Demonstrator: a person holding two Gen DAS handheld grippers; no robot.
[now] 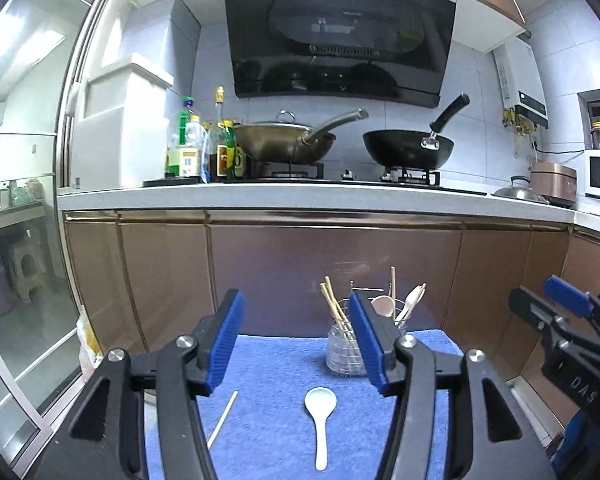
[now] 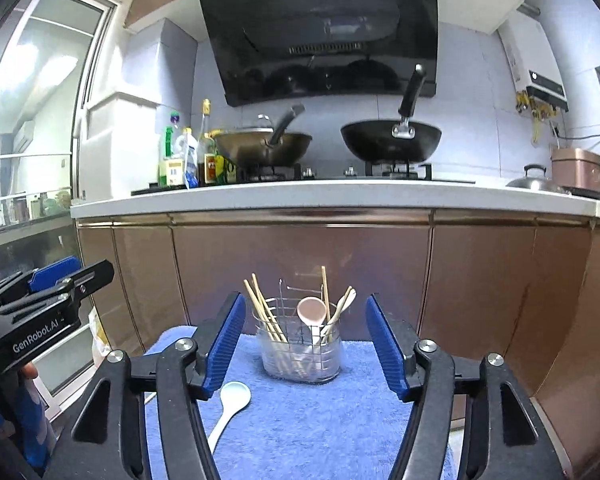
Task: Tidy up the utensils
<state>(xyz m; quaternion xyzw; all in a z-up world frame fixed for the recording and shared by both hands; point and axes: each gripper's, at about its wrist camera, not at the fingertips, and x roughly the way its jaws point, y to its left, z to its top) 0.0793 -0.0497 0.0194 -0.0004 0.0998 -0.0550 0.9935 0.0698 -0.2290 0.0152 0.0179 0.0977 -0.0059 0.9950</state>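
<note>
A clear utensil holder with a wire rack (image 2: pixel 300 350) (image 1: pixel 346 350) stands at the far edge of a blue towel (image 2: pixel 300 420) (image 1: pixel 276 360). Several wooden chopsticks (image 2: pixel 266 312), a pink spoon (image 2: pixel 312 312) and pale utensils (image 2: pixel 340 312) stand in it. A white spoon (image 1: pixel 319 420) (image 2: pixel 230 404) lies flat on the towel, bowl toward the holder. One chopstick (image 1: pixel 224 418) lies at the towel's left. My left gripper (image 1: pixel 296 344) is open above the towel, nothing between its pads. My right gripper (image 2: pixel 306 346) is open too, framing the holder from behind, empty; it shows in the left wrist view (image 1: pixel 556 312).
The towel lies on a low surface in front of bronze cabinet doors (image 2: pixel 300 272). A white counter (image 2: pixel 320 196) above carries two woks (image 2: pixel 392 140), bottles (image 2: pixel 188 160) and a rice cooker (image 2: pixel 576 172). A glass sliding door (image 1: pixel 24 200) is at the left.
</note>
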